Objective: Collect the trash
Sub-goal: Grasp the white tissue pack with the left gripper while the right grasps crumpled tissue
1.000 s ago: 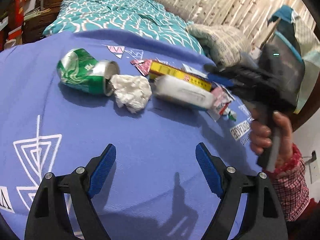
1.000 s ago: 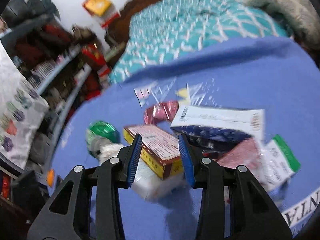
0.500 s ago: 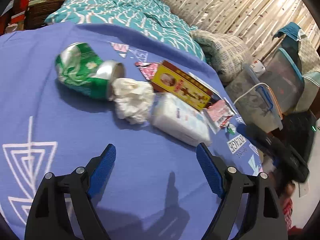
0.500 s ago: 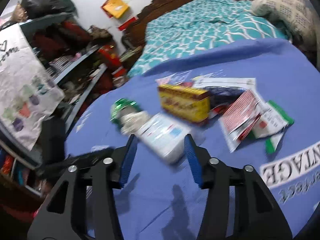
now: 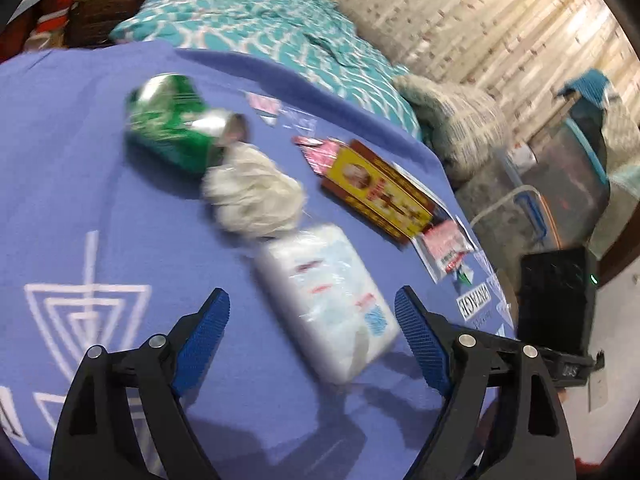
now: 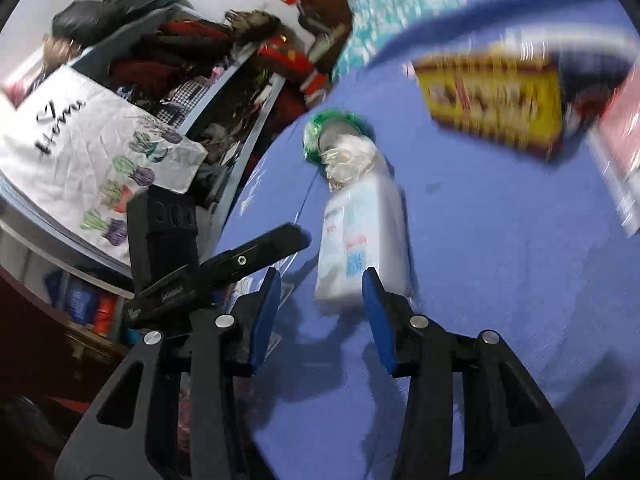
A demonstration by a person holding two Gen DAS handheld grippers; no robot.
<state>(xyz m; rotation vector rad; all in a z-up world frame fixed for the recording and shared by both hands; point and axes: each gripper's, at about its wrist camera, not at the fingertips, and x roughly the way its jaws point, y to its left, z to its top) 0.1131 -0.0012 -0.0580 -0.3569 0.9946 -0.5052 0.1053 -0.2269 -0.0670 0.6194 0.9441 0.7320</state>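
1. On the blue-cloth tabletop point(image 5: 72, 184), left to right: one crushed green can point(image 5: 176, 124), one crumpled white tissue wad point(image 5: 256, 196), one white plastic tissue pack point(image 5: 324, 304), one yellow-and-maroon carton point(image 5: 380, 192).
2. Left gripper point(image 5: 312, 332) spread wide, empty, now framing the pack.
3. Right gripper point(image 6: 320, 312) parted, empty, drawn back from the carton to the pack's end.

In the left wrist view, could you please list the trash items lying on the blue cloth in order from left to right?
Crushed green can → crumpled white tissue → white tissue pack → yellow box → small red-and-white wrapper.
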